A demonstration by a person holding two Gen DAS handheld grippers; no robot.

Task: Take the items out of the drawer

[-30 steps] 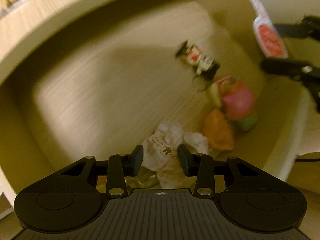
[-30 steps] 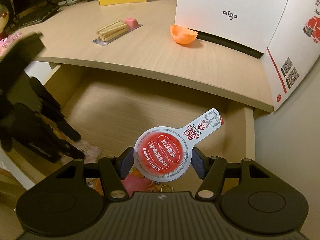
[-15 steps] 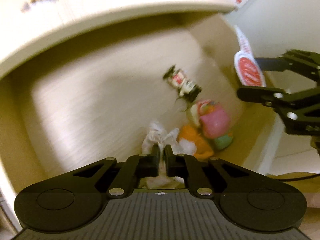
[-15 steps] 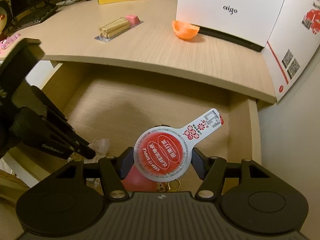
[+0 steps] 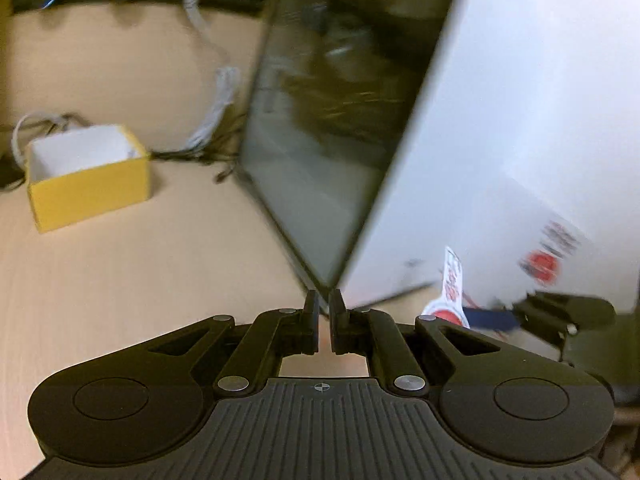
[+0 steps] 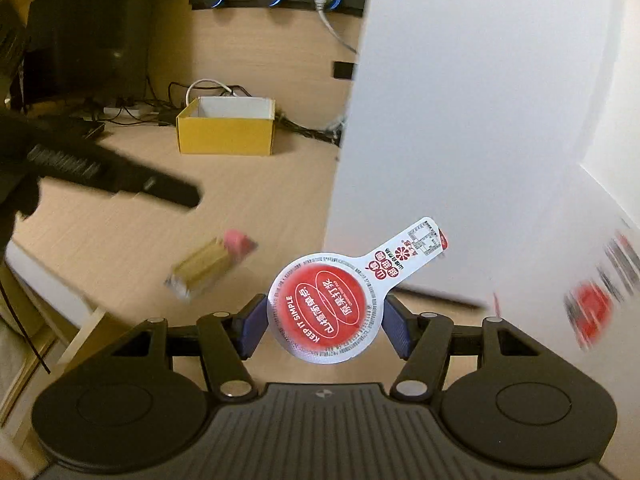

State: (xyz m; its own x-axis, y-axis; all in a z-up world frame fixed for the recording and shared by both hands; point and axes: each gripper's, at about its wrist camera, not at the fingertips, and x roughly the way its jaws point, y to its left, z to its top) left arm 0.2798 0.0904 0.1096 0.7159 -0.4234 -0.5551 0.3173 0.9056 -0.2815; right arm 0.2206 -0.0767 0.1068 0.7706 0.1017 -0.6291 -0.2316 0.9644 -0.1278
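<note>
A: Left gripper (image 5: 324, 312) status?

B: Jaws are brought together, only a thin slit left, and nothing can be seen between the pads. A second ago they stood apart over the crumpled white wrapper in the drawer; half a second ago they were closed at it. Now only bare desk top (image 5: 140, 272) is seen ahead of the tips, with the yellow box (image 5: 90, 178) far ahead to the left. The wrapper looks to have been missed or dropped, though a thin scrap hidden in the slit can't be ruled out.

A: Right gripper (image 6: 322, 322)?

B: Clamped on the round sealed cup with the red foil lid (image 6: 322, 312), held side to side between the blue pads, tab pointing up and right. The grip is unchanged across all three moments. The drawer, previously below it, is no longer in view; the desk, the snack-stick pack (image 6: 212, 264) ahead-left and the white carton (image 6: 460, 140) ahead-right are seen instead.

A: Meaning for the task?

B: The cup is judged out of the drawer and ready to be set down on the desk. The wrapper is likely left inside, so a second pass by the left would be needed.
</note>
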